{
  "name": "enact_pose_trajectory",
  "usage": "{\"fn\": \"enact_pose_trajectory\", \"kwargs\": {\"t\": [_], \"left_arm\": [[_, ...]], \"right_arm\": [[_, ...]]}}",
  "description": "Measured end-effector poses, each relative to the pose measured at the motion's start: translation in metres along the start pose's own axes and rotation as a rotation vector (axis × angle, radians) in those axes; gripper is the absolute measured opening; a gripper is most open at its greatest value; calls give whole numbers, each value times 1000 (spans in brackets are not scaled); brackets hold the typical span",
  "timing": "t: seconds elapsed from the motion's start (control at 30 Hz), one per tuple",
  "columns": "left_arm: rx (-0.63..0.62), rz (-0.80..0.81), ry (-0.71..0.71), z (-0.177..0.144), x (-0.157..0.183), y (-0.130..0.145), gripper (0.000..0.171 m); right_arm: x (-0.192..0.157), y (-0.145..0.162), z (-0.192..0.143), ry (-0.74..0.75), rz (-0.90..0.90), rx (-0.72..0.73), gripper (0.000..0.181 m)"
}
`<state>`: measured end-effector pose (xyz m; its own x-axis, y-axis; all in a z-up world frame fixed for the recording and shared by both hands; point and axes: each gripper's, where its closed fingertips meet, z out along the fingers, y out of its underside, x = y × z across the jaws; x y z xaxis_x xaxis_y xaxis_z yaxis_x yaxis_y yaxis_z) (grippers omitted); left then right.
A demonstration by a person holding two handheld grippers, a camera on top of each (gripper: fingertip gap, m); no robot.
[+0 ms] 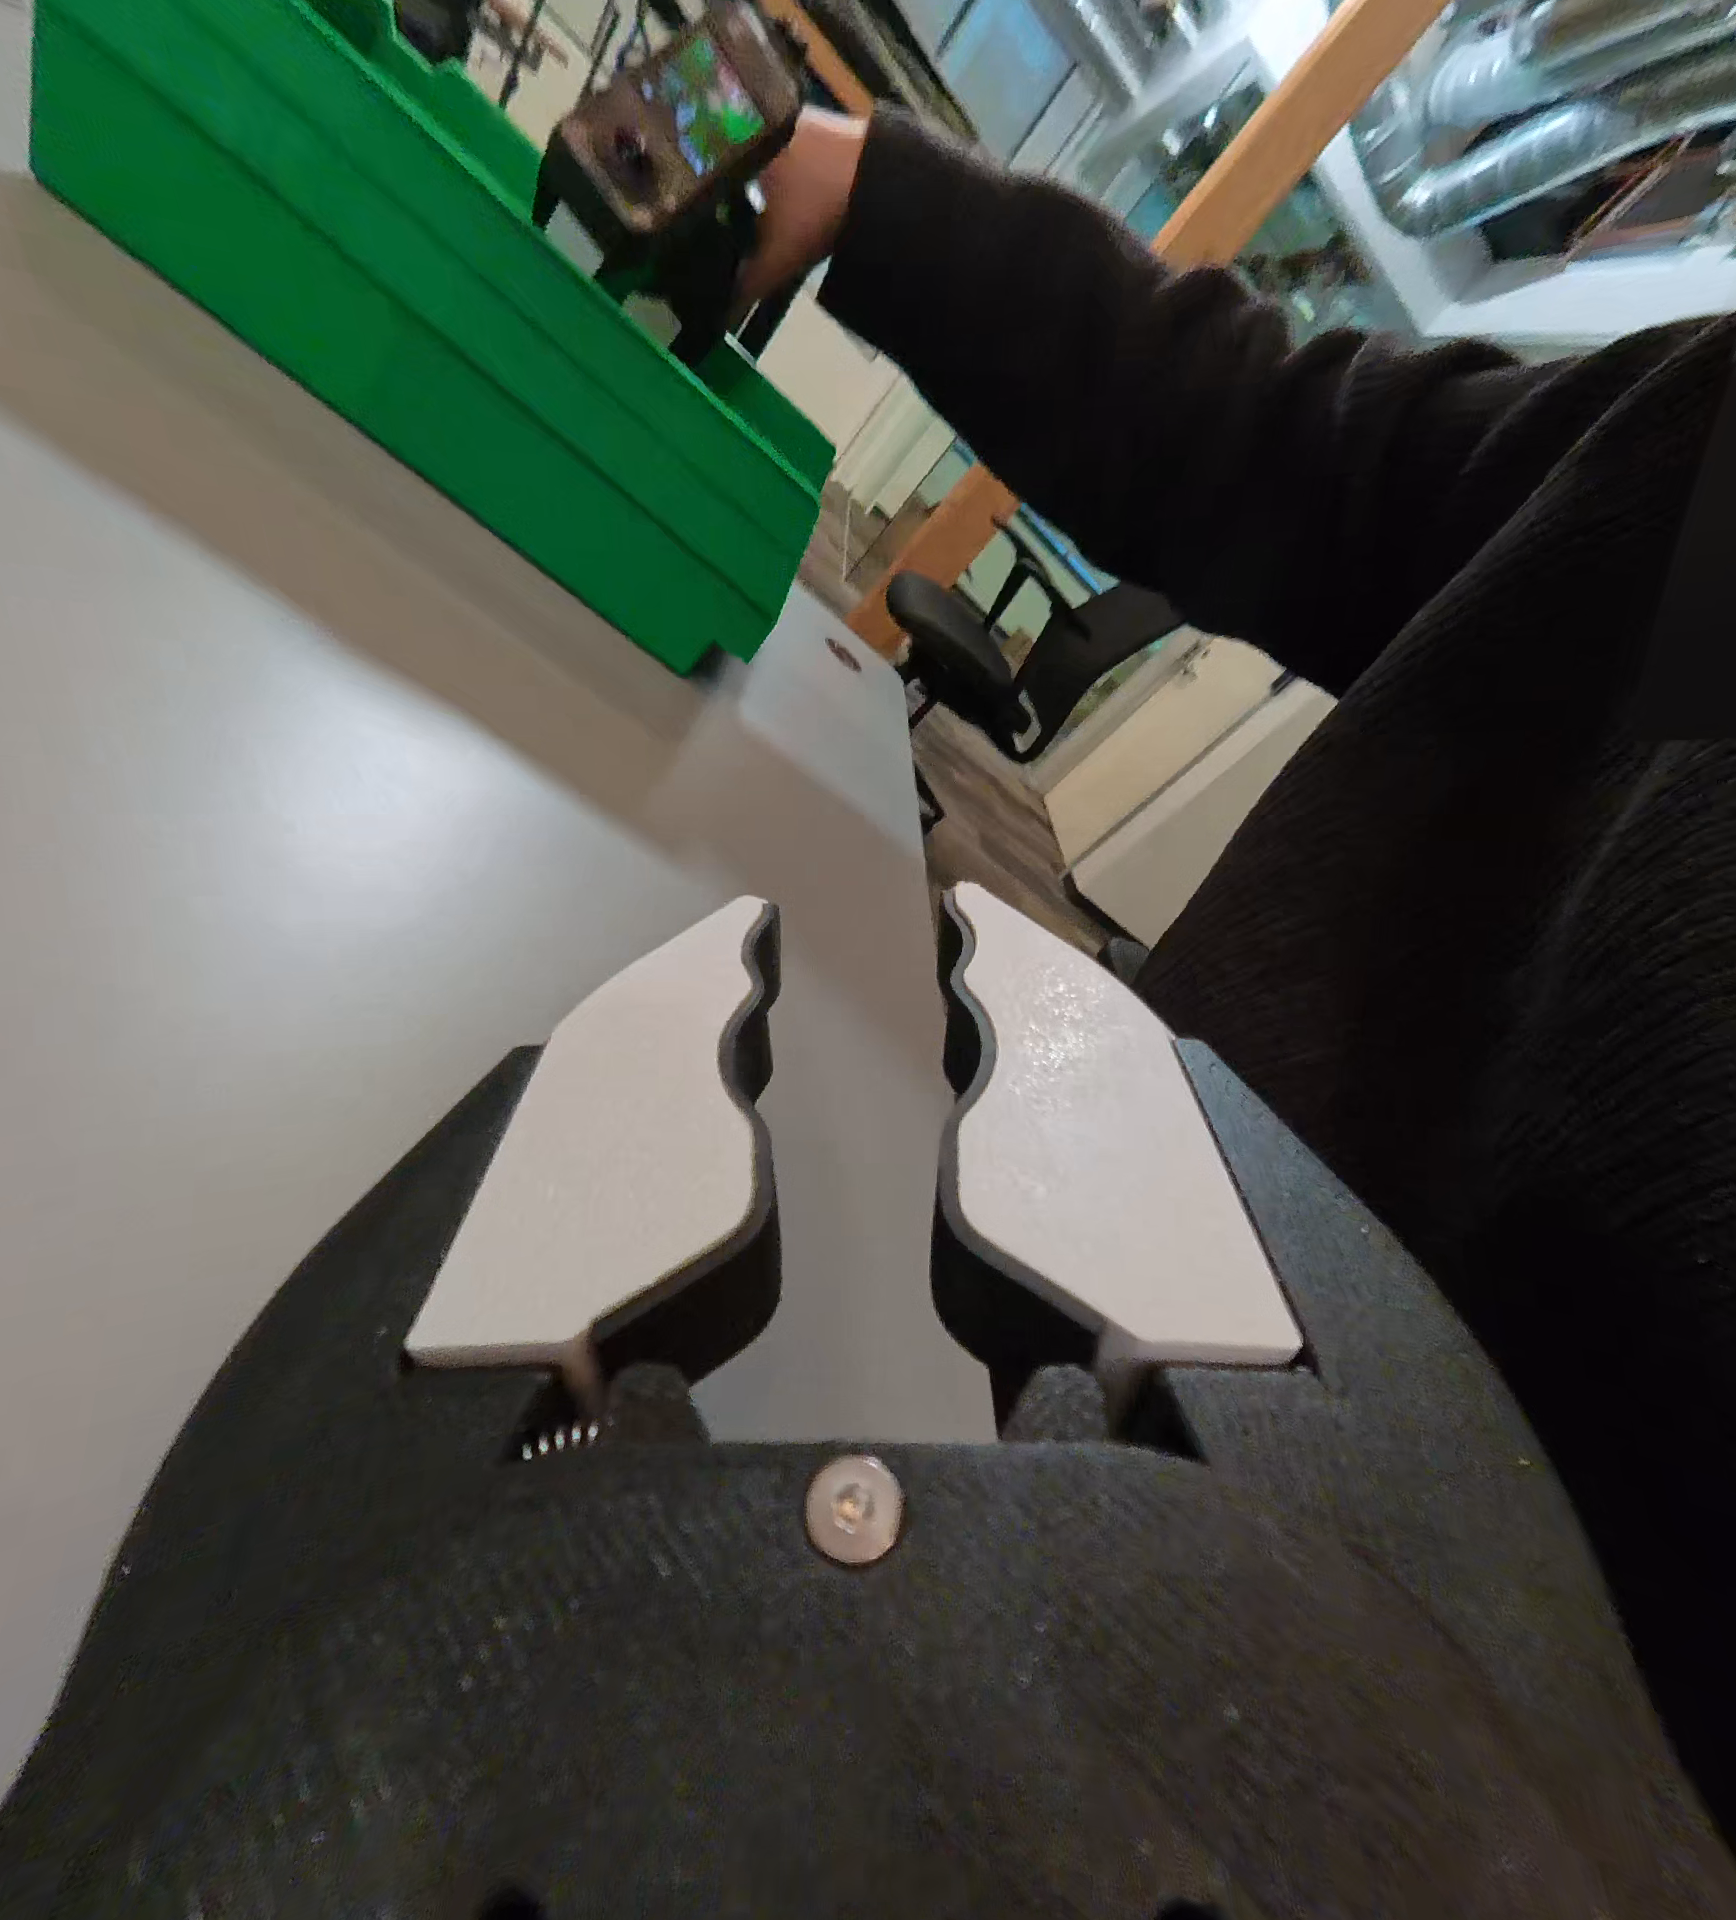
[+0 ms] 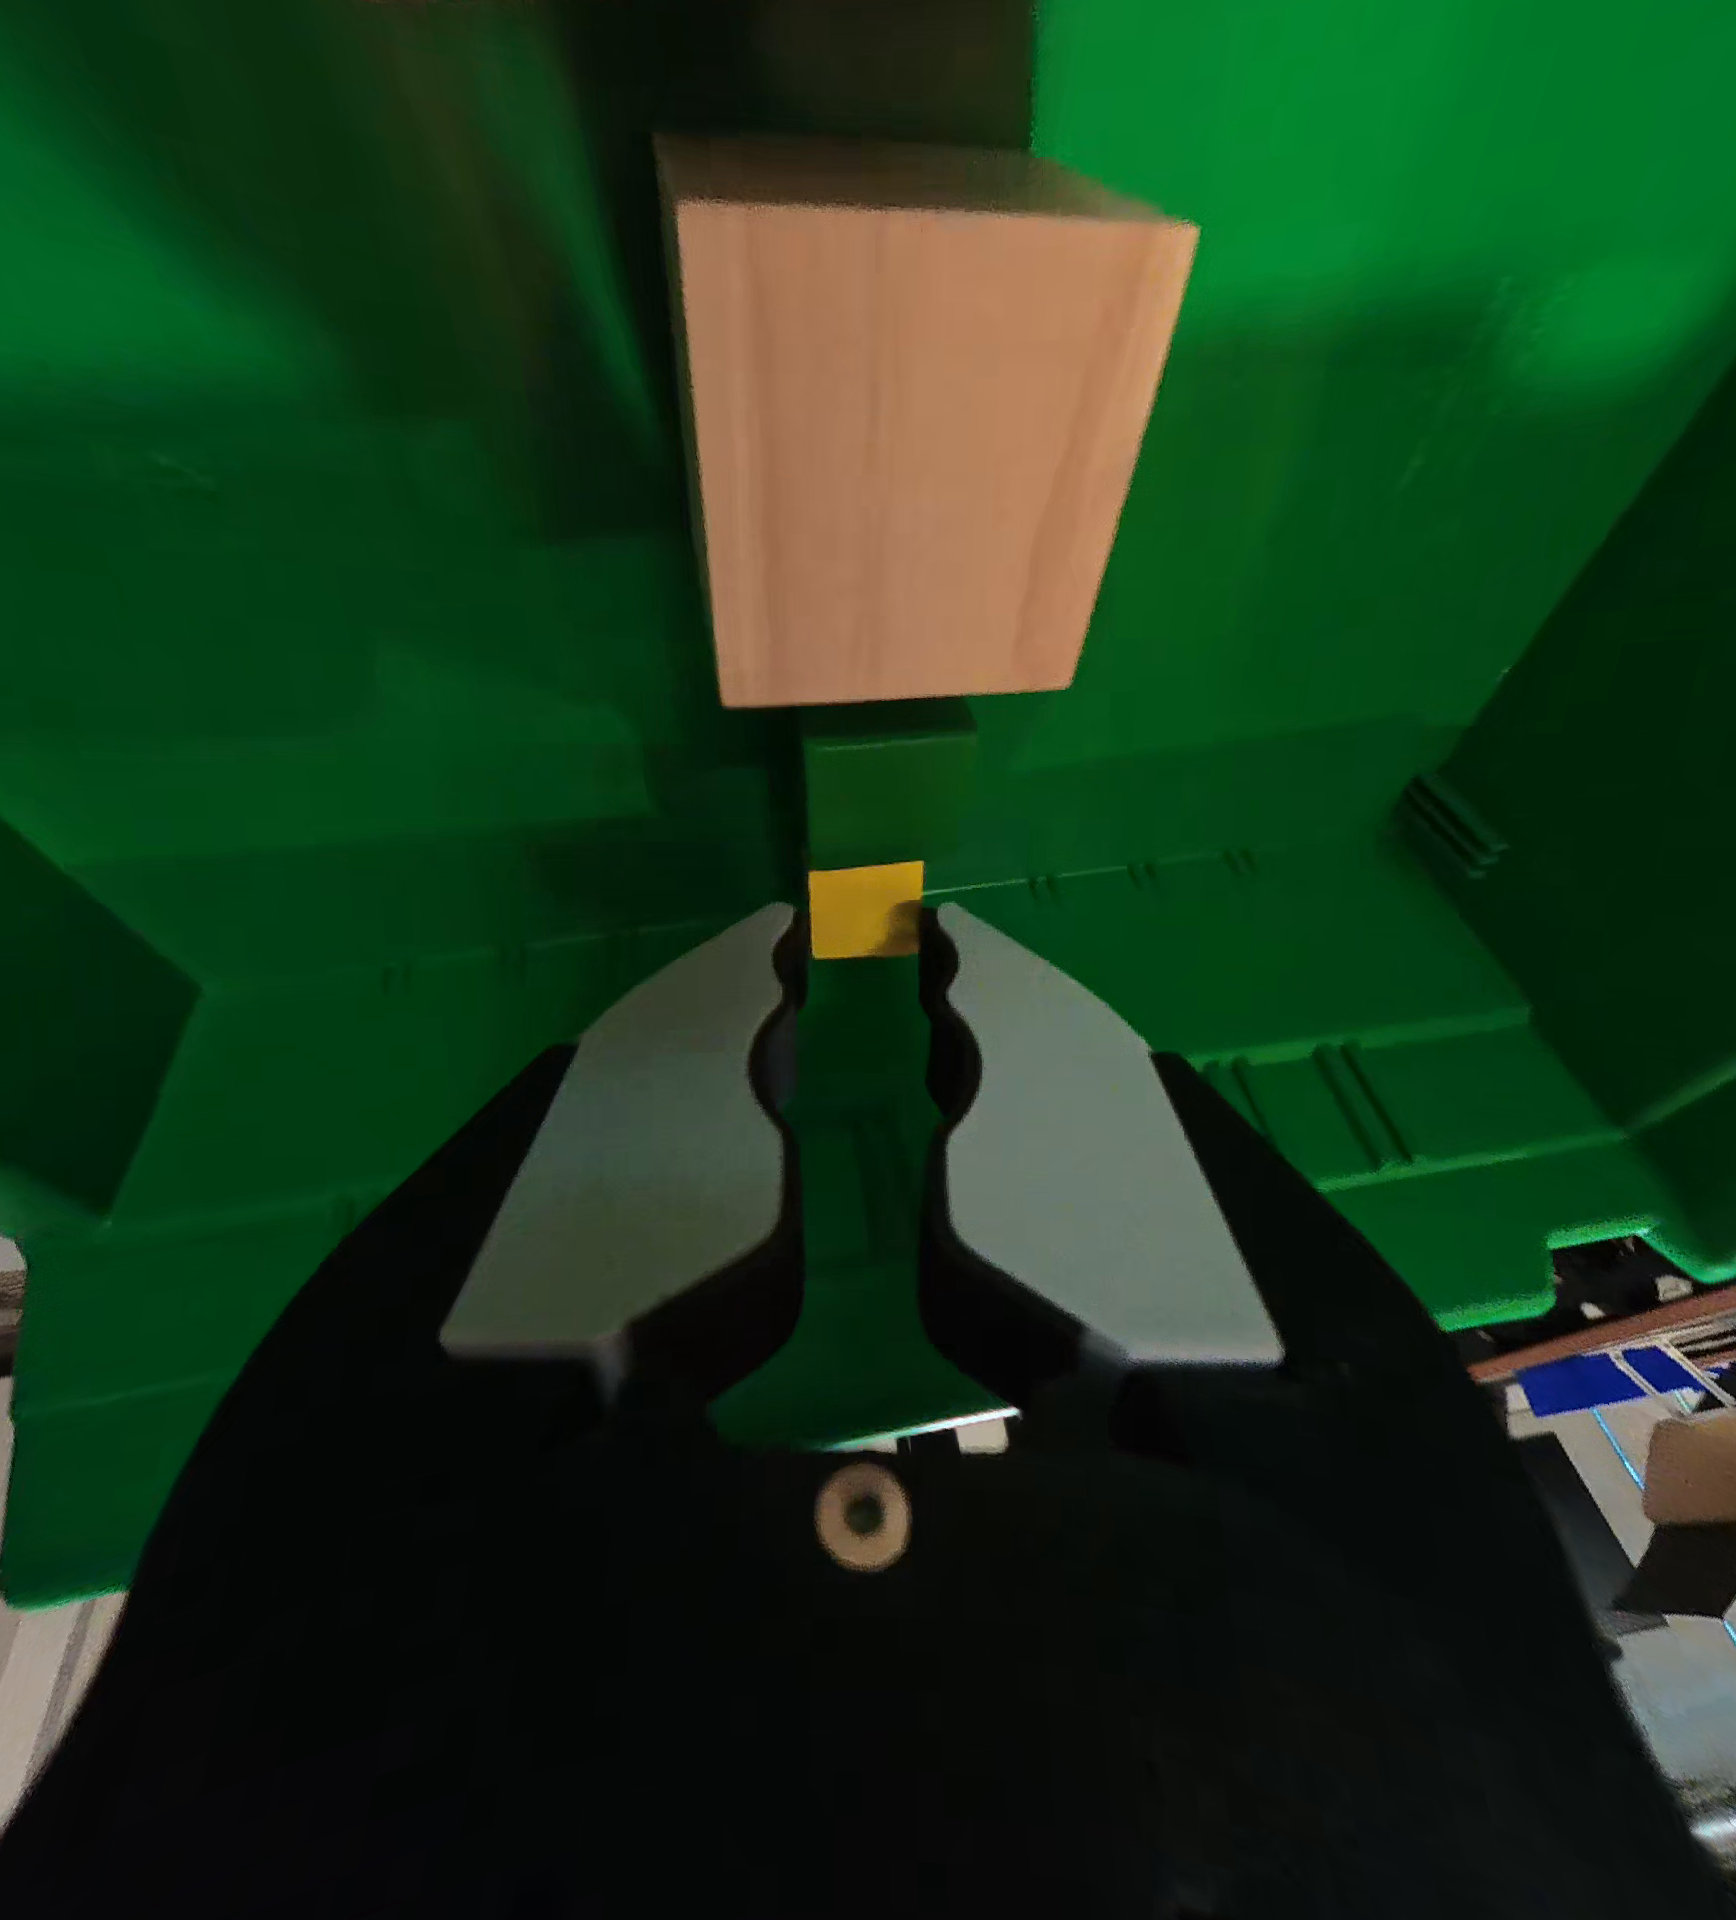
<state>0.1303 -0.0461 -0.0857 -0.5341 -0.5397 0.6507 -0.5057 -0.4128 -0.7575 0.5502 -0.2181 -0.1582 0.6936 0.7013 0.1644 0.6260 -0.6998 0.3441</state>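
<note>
My right gripper (image 2: 864, 920) points down into a green bin (image 2: 324, 520). Its fingertips are closed on a small yellow block (image 2: 859, 899). Just beyond the yellow block is a small green block (image 2: 890, 800), and past that a large plain wooden block (image 2: 905, 447) on the bin floor. My left gripper (image 1: 859, 914) is open and empty, low over a white table (image 1: 168, 883) near its edge. In the left wrist view, a hand in a black sleeve (image 1: 1103, 343) holds the right gripper (image 1: 672, 156) over the green bin (image 1: 407, 343).
The bin stands on the table at the far left of the left wrist view. A black office chair (image 1: 957, 655) and a wooden post (image 1: 1259, 135) stand beyond the table edge. A small brown box-like object (image 2: 1721, 1475) shows outside the bin at lower right.
</note>
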Motion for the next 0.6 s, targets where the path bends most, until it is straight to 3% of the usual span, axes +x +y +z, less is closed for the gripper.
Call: {"fn": "enact_pose_trajectory", "kwargs": {"t": [0.23, 0.6], "left_arm": [[-8, -30, 34, -1, 6, 1, 29], [-30, -15, 64, 5, 18, 4, 30]], "right_arm": [[0, 5, -3, 14, 8, -40, 41], [0, -17, -24, 69, 31, 77, 39]]}}
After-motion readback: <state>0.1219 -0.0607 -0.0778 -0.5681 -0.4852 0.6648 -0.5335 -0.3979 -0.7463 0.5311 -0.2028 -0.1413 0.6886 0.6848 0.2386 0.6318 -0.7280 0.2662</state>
